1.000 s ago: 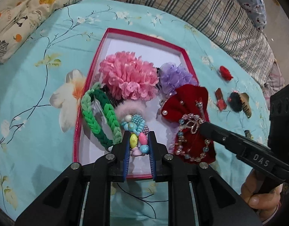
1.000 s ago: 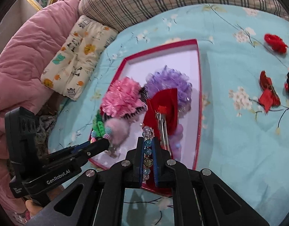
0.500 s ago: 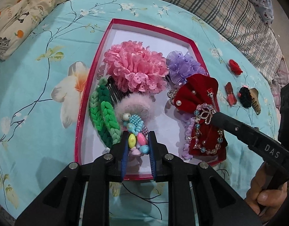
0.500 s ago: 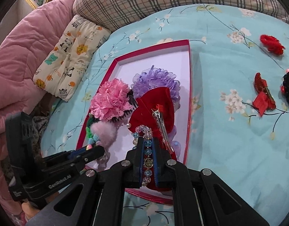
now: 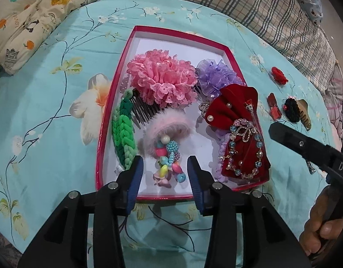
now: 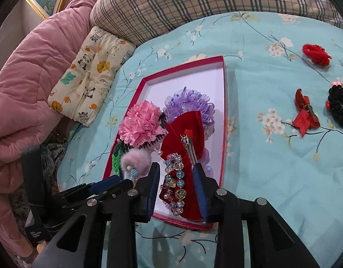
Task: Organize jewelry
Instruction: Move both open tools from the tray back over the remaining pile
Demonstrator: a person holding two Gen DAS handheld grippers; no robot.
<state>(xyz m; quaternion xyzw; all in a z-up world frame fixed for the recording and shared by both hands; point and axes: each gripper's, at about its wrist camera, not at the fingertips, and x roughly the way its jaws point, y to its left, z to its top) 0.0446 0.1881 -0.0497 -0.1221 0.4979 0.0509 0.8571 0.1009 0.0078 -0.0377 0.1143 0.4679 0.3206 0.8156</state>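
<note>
A red-rimmed tray lies on the bed. It holds a pink flower comb, a purple flower, a green braided band, a fluffy pink scrunchie, a red velvet bow and more. My left gripper is open, and a colourful bead bracelet lies loose between its fingers on the tray floor. My right gripper is open over a crystal bead bracelet that rests on the red bow.
On the blue floral sheet right of the tray lie a red rose clip, a red bow clip and a black claw clip. A plaid pillow, a cartoon cushion and a pink quilt border the bed.
Both grippers have opened and let go of their bracelets, which now lie in the tray. Both grippers have drawn back and up a little from the tray.
</note>
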